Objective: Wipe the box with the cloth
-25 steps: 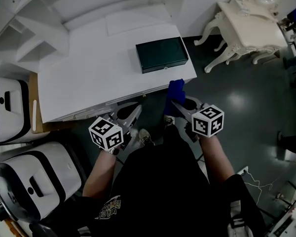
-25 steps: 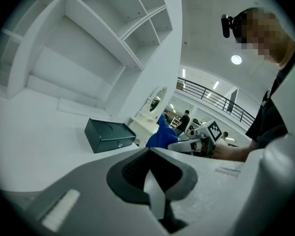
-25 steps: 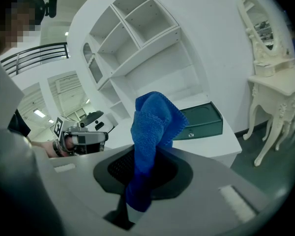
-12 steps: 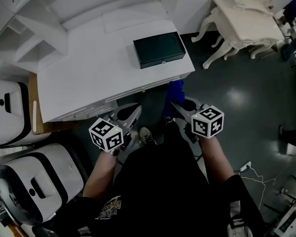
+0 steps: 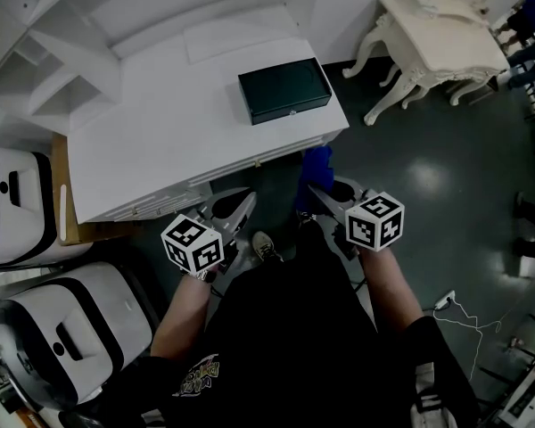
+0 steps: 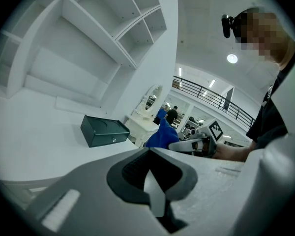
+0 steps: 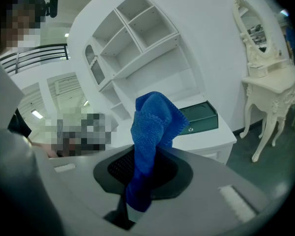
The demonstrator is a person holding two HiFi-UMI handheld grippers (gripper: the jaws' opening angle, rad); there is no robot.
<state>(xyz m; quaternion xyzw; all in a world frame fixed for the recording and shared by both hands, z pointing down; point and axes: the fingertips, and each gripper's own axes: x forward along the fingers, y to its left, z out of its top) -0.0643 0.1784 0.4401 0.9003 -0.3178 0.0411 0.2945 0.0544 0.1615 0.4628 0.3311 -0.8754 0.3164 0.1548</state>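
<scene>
Slippage is the main worry: the right gripper (image 7: 137,193) is clamped on a blue terry cloth (image 7: 151,132) by a narrow lower fold only, and most of the fabric stands free above the jaws in a loose bunch, so a firm drag across a lid could, I judge, pull it out or leave only a crumpled corner touching. The dark green rectangular box with a small front latch (image 5: 284,90) lies flat in the upper middle of the head view, on the right part of the white desk (image 5: 152,132) and near its right edge. It is well apart from both grippers, which hang low in the centre of that frame, short of the desk's front edge and over the dark floor. Nothing steadies the box, so a one-sided wipe towards the right might slide it to the edge. The left gripper (image 6: 153,193) has its jaws pressed together on nothing and could brace it. By count: one box, one cloth, two grippers, one desk, one white open shelf unit (image 5: 62,34) in the upper left, and one cream carved-leg dressing table (image 5: 441,38) in the upper right.
</scene>
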